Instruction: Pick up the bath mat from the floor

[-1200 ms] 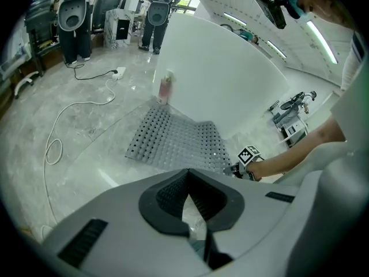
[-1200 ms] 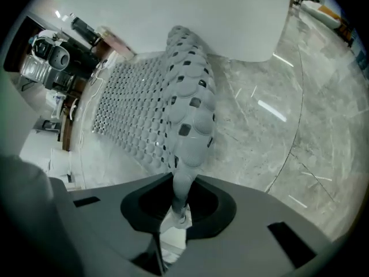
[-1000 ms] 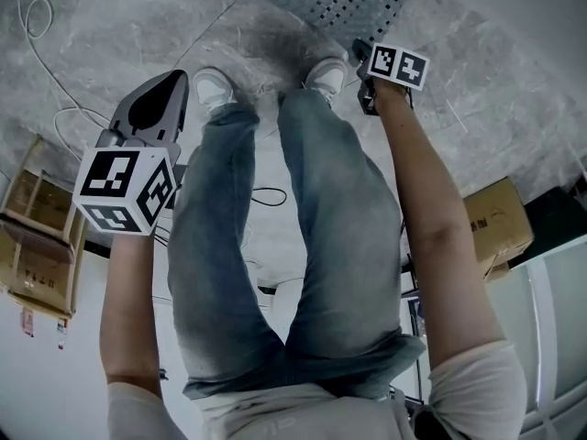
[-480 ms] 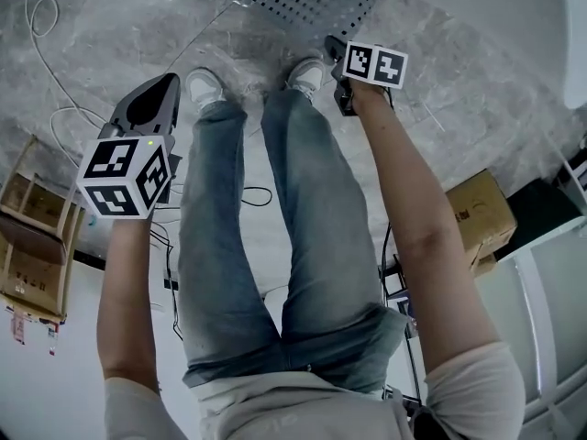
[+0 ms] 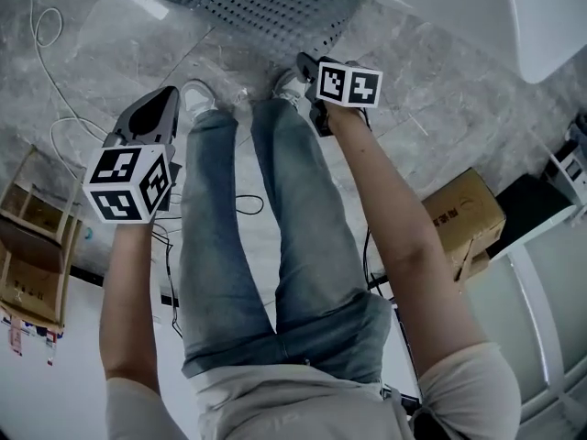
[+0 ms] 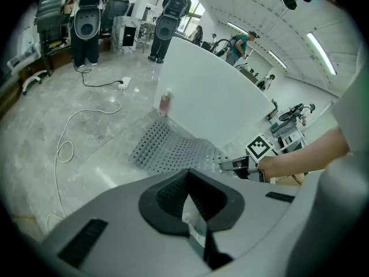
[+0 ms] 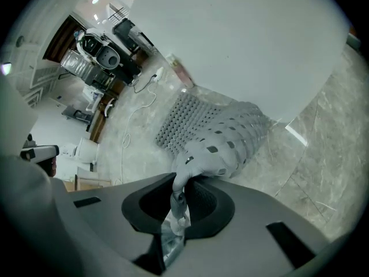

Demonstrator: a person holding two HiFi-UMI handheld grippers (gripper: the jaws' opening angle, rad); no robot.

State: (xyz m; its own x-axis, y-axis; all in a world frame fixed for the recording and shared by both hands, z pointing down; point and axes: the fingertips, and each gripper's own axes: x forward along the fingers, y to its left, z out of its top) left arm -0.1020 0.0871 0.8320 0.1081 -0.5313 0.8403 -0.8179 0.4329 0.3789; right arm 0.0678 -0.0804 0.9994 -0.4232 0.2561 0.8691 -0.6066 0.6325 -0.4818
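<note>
A grey marble-patterned floor (image 5: 459, 108) fills the head view, with a white curved wall (image 5: 514, 16) rising at its top right. The bath mat (image 5: 266, 7), grey and perforated with holes, lies mostly flat on the floor beside that wall. 1 corner is pulled up off the floor into a bunched peak (image 7: 225, 134).

The person stands over it in blue jeans (image 5: 238, 246) and white sneakers (image 5: 197, 94). A cardboard box (image 5: 463, 214) sits to the right of the legs. A white cable (image 5: 46, 26) loops across the floor at the left.

The right gripper (image 5: 307, 67) has its fingers (image 7: 176, 189) clamped on the mat's raised corner, the material pinched between them. The left gripper (image 5: 168, 93) hangs apart from the mat, above the floor, with its fingers (image 6: 187, 180) closed together and no mat in them. A small pink bottle (image 6: 165, 103) stands at the foot of the white wall.
</note>
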